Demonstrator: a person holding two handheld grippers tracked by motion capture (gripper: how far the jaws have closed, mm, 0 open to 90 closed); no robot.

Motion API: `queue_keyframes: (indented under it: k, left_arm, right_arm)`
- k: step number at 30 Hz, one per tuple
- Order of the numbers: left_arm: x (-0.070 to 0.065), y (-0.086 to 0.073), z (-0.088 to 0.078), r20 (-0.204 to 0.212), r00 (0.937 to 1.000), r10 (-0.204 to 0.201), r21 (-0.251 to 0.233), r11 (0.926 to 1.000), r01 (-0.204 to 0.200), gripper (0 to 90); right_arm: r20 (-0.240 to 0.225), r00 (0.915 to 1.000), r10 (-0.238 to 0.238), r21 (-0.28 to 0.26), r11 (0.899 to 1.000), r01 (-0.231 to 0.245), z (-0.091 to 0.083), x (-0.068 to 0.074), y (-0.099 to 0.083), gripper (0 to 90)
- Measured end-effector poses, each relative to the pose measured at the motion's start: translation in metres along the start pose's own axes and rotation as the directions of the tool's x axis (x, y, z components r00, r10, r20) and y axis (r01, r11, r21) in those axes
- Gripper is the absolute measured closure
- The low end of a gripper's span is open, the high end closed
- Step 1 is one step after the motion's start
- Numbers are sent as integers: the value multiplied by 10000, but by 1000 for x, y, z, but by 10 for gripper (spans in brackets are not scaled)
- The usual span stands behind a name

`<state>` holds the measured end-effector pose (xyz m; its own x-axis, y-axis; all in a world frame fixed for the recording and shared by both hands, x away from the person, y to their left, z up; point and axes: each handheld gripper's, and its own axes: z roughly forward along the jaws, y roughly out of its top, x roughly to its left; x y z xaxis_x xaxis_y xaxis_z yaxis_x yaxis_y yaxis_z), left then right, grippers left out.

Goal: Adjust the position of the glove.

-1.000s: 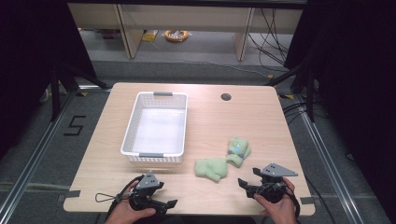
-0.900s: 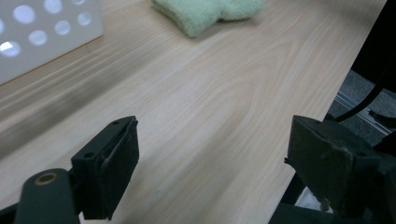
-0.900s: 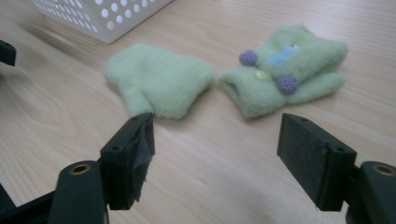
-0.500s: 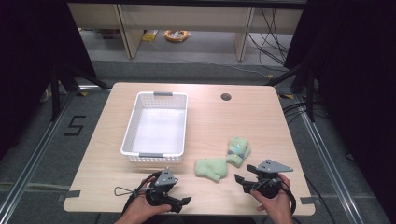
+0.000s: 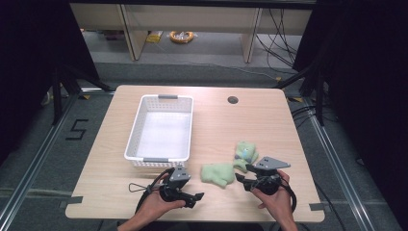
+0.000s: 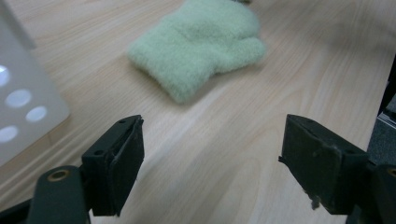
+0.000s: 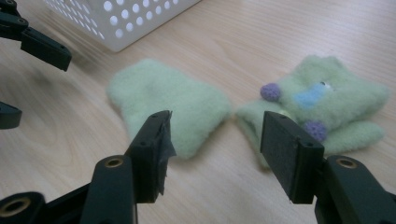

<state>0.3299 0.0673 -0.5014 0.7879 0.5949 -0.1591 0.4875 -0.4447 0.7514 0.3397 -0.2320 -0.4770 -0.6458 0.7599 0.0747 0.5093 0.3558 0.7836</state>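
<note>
Mittens (image 5: 217,173) lie between left gripper (image 5: 192,197) and right gripper (image 5: 243,180).

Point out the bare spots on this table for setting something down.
Free: the table right of the white basket, beyond the mittens. Crowded: the near edge, with the plain mitten, decorated mitten, left gripper and right gripper.

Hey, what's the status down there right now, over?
Left gripper open, empty. Right gripper open, empty. Two green mittens, plain and decorated, flat on table beside white basket. Nothing blocking.

white basket (image 6: 21,100) cut off at left edge, decorated mitten's (image 7: 327,105) face details blurred
</note>
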Motion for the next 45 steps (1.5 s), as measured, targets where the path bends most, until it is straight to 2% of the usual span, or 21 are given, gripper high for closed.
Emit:
queue_keyframes:
  k: [3,4,6,9,11,16,19,20,25,28,29,30,31,34,36,37,39,40,41,44,45]
  left_arm:
    - [-1,3,6,-8,10000,-84,-9,10000,84,231]
    - [1,6,7,-21,9993,380,237,9990,-380,234]
    - [0,10,15,-52,9997,234,239,9994,-233,244]
    - [1,13,18,-174,9996,243,201,9995,-239,259]
    - [3,15,21,-205,9994,292,232,9993,-288,275]
    - [9,21,26,-279,9996,50,262,9996,-43,339]
    - [11,23,30,-250,9995,177,441,9989,-166,375]
    - [11,23,32,-290,9996,72,463,9989,-59,388]
    - [13,24,37,-300,9988,376,631,9974,-357,443]
    - [13,24,39,-325,9990,316,592,9978,-296,502]
    - [14,24,39,-443,9982,416,627,9973,-388,502]
    - [17,25,38,-391,9975,586,647,9963,-560,560]
    - [17,24,38,-355,9980,530,562,9971,-510,594]
    - [17,24,38,-337,9975,618,468,9971,-601,729]
    - [15,23,38,-247,9973,687,465,9966,-675,781]
    - [14,24,38,-172,9977,663,479,9967,-654,800]
    - [14,24,37,-143,9979,635,472,9969,-627,812]
    - [15,24,36,-200,9981,583,469,9973,-573,826]
    - [15,24,36,-84,9978,662,497,9966,-657,832]
    - [15,24,35,-99,9979,646,447,9969,-641,840]
    - [14,25,33,102,9979,643,445,9969,-647,841]
  right_arm:
    - [-120,9999,-104,55,9999,104,5,0,3,452]
    - [-161,9999,-45,125,9999,47,9,2,5,458]
    - [-195,9997,-109,151,9998,112,13,2,8,462]
    - [-276,9995,-144,265,9995,152,18,3,11,463]
    - [-272,9994,-204,403,9990,215,22,3,12,463]
    - [-373,9992,-175,480,9987,193,30,3,15,477]
    - [-451,9990,-54,739,9972,87,35,1,16,509]
    - [-449,9990,28,766,9971,7,37,1,16,516]
    - [-652,9976,222,908,9957,-163,45,-1,16,558]
    - [-606,9981,85,1097,9940,-18,48,0,16,570]
    - [-622,9980,121,1206,9927,-45,50,0,15,577]
    - [-614,9977,279,1106,9936,-210,54,1,13,604]
    - [-664,9969,419,1188,9923,-338,54,2,13,622]
    - [-753,9955,575,1173,9919,-485,55,0,11,693]
    - [-914,9939,616,1359,9895,-488,54,-2,11,744]
    - [-932,9934,668,1091,9924,-564,55,-2,10,770]
    - [-948,9941,525,1298,9907,-400,53,-3,11,797]
    - [-1093,9929,466,1186,9924,-335,53,-2,10,838]
    - [-909,9950,424,1116,9932,-321,52,-1,10,844]
    - [-978,9938,528,1000,9941,-430,52,0,9,852]
    - [-1075,9922,625,1028,9934,-515,50,-1,10,855]
